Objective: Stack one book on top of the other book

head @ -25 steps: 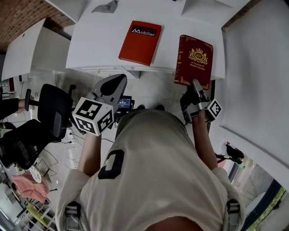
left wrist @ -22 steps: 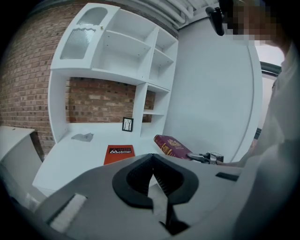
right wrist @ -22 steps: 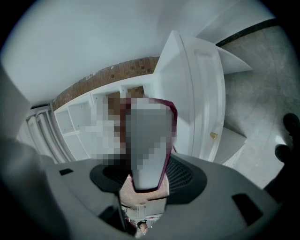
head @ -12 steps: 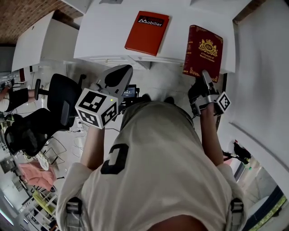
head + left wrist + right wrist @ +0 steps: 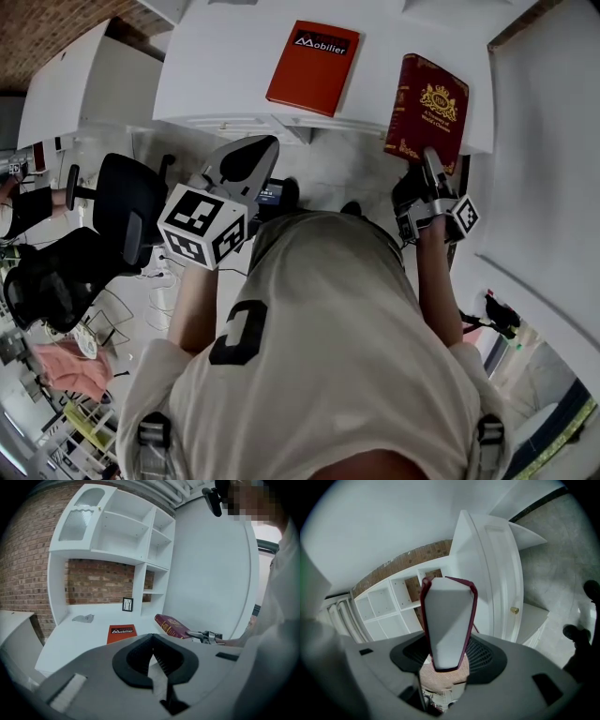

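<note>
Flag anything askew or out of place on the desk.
The maroon book is tilted, its near end clamped in the right claw and hanging past the desk edge. The orange book lies flat.

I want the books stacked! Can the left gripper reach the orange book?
Probably yes: the left gripper is empty, short of the desk's near edge, and the orange book lies flat on it with nothing between them.
</note>
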Available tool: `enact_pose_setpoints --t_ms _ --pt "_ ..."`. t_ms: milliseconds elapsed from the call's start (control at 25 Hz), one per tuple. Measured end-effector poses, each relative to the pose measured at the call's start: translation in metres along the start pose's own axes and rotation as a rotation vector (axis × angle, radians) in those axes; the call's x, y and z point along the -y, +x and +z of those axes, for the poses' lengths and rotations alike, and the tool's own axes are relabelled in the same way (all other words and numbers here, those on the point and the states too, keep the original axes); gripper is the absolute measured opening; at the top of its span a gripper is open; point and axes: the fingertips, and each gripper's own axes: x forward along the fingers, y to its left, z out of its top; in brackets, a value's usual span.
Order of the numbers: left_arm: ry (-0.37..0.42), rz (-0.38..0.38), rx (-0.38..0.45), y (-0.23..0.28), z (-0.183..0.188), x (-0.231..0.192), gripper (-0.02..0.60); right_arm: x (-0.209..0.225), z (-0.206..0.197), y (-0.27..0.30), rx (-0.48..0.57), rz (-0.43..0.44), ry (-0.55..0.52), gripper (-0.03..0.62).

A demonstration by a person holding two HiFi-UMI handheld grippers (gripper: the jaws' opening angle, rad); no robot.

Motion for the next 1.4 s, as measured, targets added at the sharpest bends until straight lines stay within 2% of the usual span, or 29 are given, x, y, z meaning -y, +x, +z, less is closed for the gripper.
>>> enact_pose_setpoints --t_ms 400,680,960,1400 --pt "-0.058 -0.008 0.049 -0.021 -0.003 -0.041 0.003 -0.01 -0.017 0.003 0.077 -0.011 -0.039 0.218" --pt "-0.086 -0.035 0.06 -0.022 -0.014 -0.068 0.003 -0.012 -0.033 0.013 0.09 -0.031 -0.086 0.216" --pt "-0.125 -0.089 0.06 -0.01 -0.012 -0.125 0.003 -0.009 -0.061 0.058 0.102 -0.074 -0.115 0.216" --pt "-0.139 -0.095 0.074 -0.03 -0.017 -0.179 0.003 -0.002 -0.102 0.098 0.098 -0.096 -0.137 0.216"
